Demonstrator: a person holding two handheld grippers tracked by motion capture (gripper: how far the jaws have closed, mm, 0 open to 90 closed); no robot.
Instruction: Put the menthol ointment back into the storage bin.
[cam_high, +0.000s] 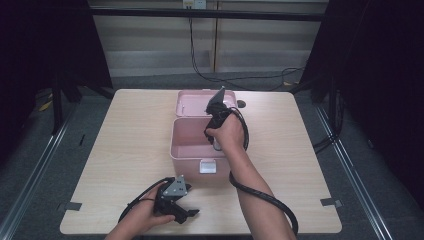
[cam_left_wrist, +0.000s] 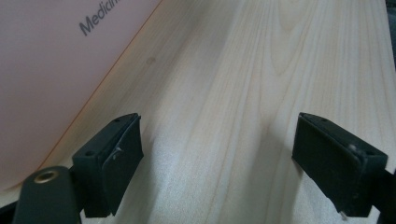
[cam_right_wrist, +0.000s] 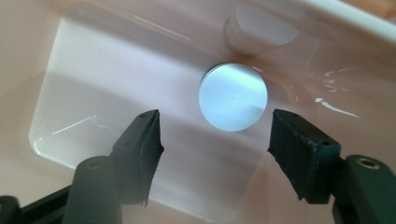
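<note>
Nearest us, at the front edge of the table, our left claw rests on the pale wood with its jaws spread wide and nothing between them; in the left gripper view the jaws frame bare wood grain, with the pink wall of the medicine box just beside the left one.

Farther in, at the middle of the table, that medicine box stands open, its lid thrown back toward the far edge. Our right claw reaches down into it, jaws parted and gripping nothing. Just beyond them in the right gripper view, a small container with a round white cap stands upright on the box floor, close to the wall; the pads do not touch it.

We judge that the container now sits placed in the box and the release is in hand. The next move calls for lifting the right claw straight up, clear of the cap and the rim, so nothing tips, and then perhaps closing the lid.

Beyond the table lie grey carpet, dark curtains at both sides, and a pale panelled wall with a black cable hanging down.
</note>
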